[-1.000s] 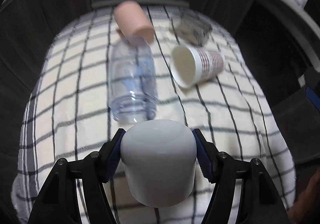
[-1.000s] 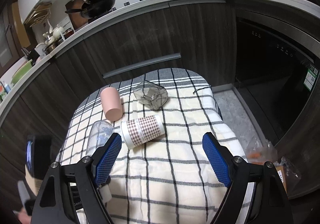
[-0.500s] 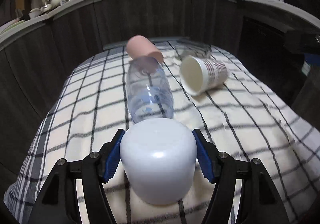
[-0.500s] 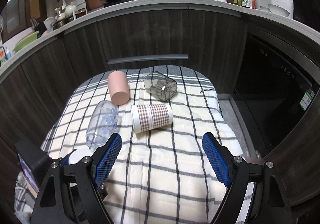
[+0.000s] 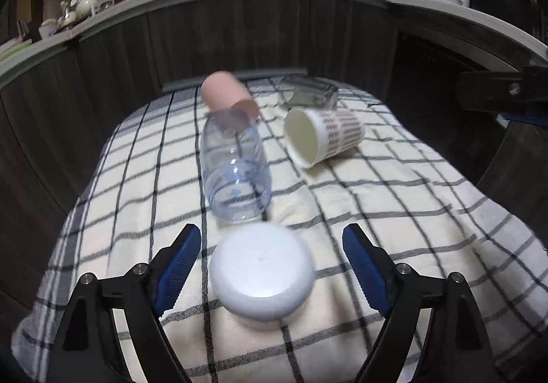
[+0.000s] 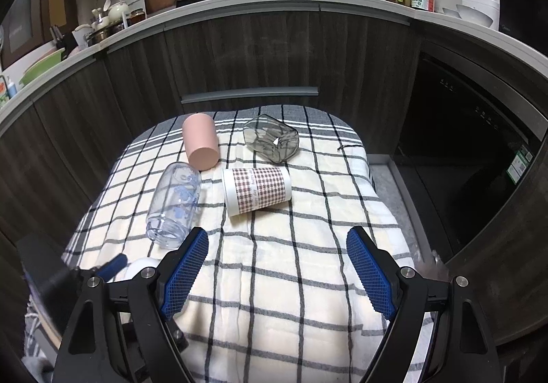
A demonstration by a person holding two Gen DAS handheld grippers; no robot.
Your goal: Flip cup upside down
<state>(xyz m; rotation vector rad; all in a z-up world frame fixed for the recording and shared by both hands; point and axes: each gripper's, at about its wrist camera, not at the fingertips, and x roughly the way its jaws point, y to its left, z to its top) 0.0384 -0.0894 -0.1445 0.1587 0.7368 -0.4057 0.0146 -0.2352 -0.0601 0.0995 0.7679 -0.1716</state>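
A white cup (image 5: 262, 271) stands upside down on the checked cloth (image 5: 394, 218), base up. My left gripper (image 5: 270, 263) is open, its blue pads apart from the cup on either side. In the right wrist view only a sliver of the white cup (image 6: 138, 266) shows behind my finger. My right gripper (image 6: 275, 271) is open and empty above the cloth's near middle (image 6: 274, 280).
Lying on their sides on the cloth: a clear plastic bottle (image 5: 234, 170) (image 6: 174, 203), a pink cup (image 5: 227, 95) (image 6: 200, 141), a checked paper cup (image 5: 322, 136) (image 6: 255, 191), a grey glass (image 5: 306, 95) (image 6: 272, 141). Dark cabinets ring the table.
My left gripper set the white cup down upside down on the cloth and opened, letting it go. The right gripper stayed open, shifting slightly.
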